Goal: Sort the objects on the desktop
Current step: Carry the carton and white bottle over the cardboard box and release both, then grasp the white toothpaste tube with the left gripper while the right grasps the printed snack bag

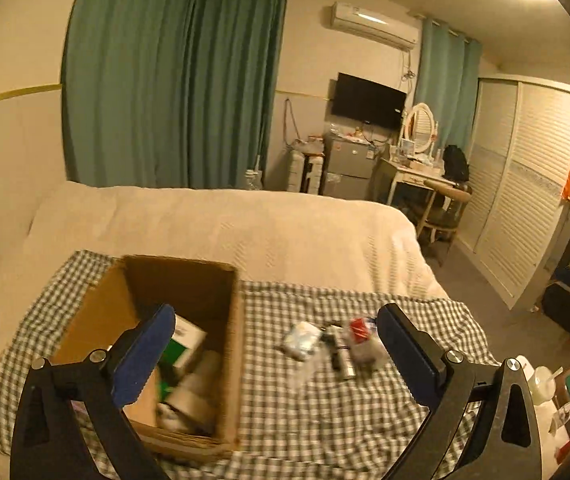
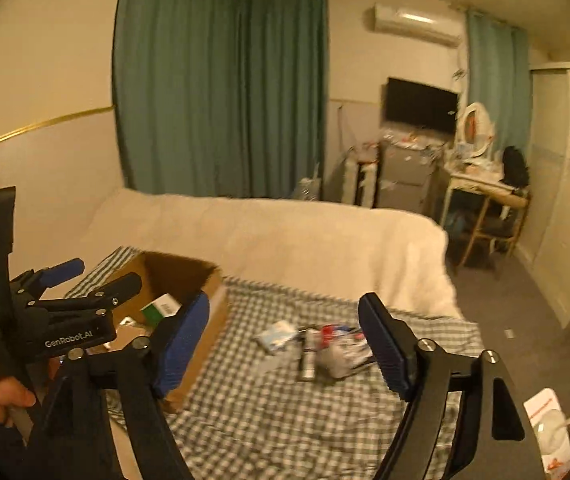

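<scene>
Both grippers, left gripper and right gripper, gape wide, holding nothing; blurred small items right of the box risk a mis-grasp on soft checked cloth.

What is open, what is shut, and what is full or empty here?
Cardboard box: open, partly filled.
Left gripper: open, empty.
Right gripper: open, empty.
Small items: loose on the checked cloth, outside the box.
Green curtains: drawn shut.
TV: off.
</scene>
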{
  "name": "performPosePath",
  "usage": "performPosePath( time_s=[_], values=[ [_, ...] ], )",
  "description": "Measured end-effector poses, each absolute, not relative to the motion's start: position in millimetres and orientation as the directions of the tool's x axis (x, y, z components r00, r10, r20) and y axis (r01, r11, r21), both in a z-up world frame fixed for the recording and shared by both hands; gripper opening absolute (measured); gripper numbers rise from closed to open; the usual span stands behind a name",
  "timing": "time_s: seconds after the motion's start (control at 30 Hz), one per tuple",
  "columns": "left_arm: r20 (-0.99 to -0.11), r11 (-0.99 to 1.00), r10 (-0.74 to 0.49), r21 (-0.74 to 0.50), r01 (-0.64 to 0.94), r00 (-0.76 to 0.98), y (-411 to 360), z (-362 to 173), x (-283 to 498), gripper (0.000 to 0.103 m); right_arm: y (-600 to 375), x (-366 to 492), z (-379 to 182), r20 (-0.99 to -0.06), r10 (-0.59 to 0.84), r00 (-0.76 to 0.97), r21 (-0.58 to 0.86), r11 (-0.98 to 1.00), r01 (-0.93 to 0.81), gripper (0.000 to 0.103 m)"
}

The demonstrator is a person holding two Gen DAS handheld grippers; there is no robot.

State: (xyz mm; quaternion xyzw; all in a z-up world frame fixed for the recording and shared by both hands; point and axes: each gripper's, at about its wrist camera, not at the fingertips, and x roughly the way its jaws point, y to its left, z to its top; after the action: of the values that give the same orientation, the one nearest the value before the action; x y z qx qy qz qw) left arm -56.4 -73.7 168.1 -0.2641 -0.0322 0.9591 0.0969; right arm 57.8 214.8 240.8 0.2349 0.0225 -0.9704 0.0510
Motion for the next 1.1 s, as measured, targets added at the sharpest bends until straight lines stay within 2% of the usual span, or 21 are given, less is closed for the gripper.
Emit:
performPosePath(
  time_s=[0.07, 0.2, 0.4, 0.53, 0.77, 1.03, 1.07, 1.1],
  values=[
    [-0.519, -0.977, 0.212, -0.104, -0.184, -0.828, -54.4, 155.3, -60.4, 0.103, 233.0, 64.7, 239.5, -0.445, -0.065, -0.893, -0.022, -0.996, 0.083, 0.086],
    [-0.572, -0.972, 0.227, -0.089, -0.215, -0.788, -15.5, 109.7, -74.0, 0.103, 263.0, 59.9, 218.5, -0.458, -0.043, -0.888, 0.006, -0.999, 0.046, 0.086],
    [-0.672, -0.970, 0.222, -0.075, -0.233, -0.707, 23.0, 26.0, -103.4, 0.103, 301.4, 33.4, 152.1, -0.525, -0.040, -0.850, 0.068, -0.998, 0.005, 0.086],
    [-0.707, -0.972, 0.200, -0.053, -0.231, -0.679, 43.1, -23.6, -126.8, 0.103, 324.4, 6.4, 101.3, -0.570, -0.046, -0.820, 0.115, -0.993, -0.025, 0.086],
    [-0.715, -0.973, 0.192, -0.046, -0.228, -0.672, 54.1, -74.6, -169.8, 0.103, 349.6, -66.9, 14.0, -0.660, -0.118, -0.741, 0.253, -0.965, -0.071, 0.086],
    [-0.691, -0.961, 0.264, -0.125, -0.248, -0.673, 64.3, -90.1, -203.0, 0.102, 356.9, -151.1, -44.2, -0.681, -0.209, -0.701, 0.420, -0.896, -0.141, 0.086],
    [-0.688, -0.959, 0.268, -0.121, -0.258, -0.674, 67.1, -91.4, -203.4, 0.102, 358.8, -156.9, -50.6, -0.685, -0.231, -0.691, 0.433, -0.892, -0.130, 0.076],
    [-0.683, -0.955, 0.275, -0.116, -0.272, -0.676, 69.9, -91.9, -202.5, 0.101, 361.0, -158.5, -54.0, -0.672, -0.260, -0.693, 0.453, -0.885, -0.108, 0.059]
  ],
)
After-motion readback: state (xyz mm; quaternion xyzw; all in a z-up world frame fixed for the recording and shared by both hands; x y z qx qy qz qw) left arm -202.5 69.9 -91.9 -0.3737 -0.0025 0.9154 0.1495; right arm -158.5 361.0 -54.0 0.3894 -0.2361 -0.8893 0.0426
